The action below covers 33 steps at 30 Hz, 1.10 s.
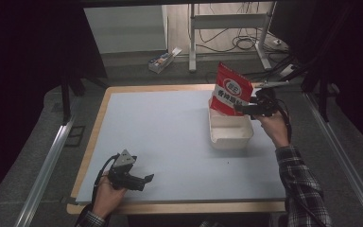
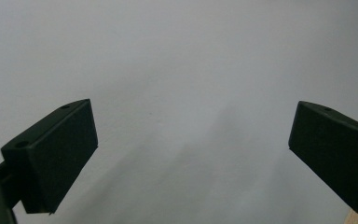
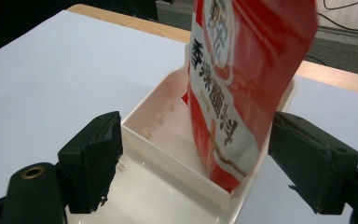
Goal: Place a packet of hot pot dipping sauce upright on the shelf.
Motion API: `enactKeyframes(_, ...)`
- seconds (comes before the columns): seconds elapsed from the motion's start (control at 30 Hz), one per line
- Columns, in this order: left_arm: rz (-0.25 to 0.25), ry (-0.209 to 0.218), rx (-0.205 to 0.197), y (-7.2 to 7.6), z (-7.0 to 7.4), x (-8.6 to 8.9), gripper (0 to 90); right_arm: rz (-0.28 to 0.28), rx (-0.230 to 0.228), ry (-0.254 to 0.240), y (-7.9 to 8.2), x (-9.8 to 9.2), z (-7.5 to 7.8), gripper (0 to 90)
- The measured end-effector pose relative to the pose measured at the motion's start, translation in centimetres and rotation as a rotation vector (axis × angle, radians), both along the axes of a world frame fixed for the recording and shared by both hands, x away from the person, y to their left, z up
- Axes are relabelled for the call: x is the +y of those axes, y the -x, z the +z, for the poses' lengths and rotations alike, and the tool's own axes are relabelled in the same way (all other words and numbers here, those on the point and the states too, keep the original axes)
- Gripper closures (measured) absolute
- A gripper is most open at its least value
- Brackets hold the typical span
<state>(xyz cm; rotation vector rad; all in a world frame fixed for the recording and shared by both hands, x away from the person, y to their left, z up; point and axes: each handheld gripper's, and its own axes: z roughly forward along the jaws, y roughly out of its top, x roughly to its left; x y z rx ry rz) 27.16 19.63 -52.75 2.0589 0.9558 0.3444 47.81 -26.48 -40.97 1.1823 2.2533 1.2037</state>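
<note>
while the red snack pouch [image 3: 242,88] stands tilted in the white tray's [image 1: 230,136] far end, the right gripper [image 3: 193,158] sits spread beside it; unsupported, it may topple out; the left gripper [image 2: 191,154] rests spread, empty.

Red-and-white snack pouch [image 1: 231,91], printed characters on its face, stands tilted with its bottom edge inside a white rectangular tray [image 1: 230,135]. Both sit just ahead of the right tool [image 3: 193,165], between its spread jaws.
</note>
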Motion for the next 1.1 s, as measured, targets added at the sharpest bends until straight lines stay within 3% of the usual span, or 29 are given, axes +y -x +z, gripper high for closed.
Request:
enactKeyframes(0.3, 0.002, -0.004, -0.003, 0.0, 0.0, 0.0, 1.1, 0.006, -0.018, 0.028, 1.3, 0.0, -0.2, 15.6)
enactKeyframes(0.43, 0.004, -0.002, -0.006, 0.0, 0.0, 0.0, 1.1, 0.01, -0.015, 0.009, 2.0, -0.1, -0.4, 14.7)
enactKeyframes(0.77, 0.003, -0.007, -0.007, 0.1, 0.0, 0.0, 1.4, 0.028, -0.041, 0.023, 4.1, 0.0, -0.4, 12.0)
enactKeyframes(0.93, 0.003, -0.006, -0.008, 0.1, 0.1, 0.0, 1.4, 0.053, -0.056, 0.035, 5.3, 0.2, -0.5, 8.5)
enactKeyframes(1.1, 0.004, -0.01, -0.011, 0.1, 0.1, 0.0, 1.5, 0.043, -0.077, 0.08, 6.3, 0.4, -0.6, 4.9)
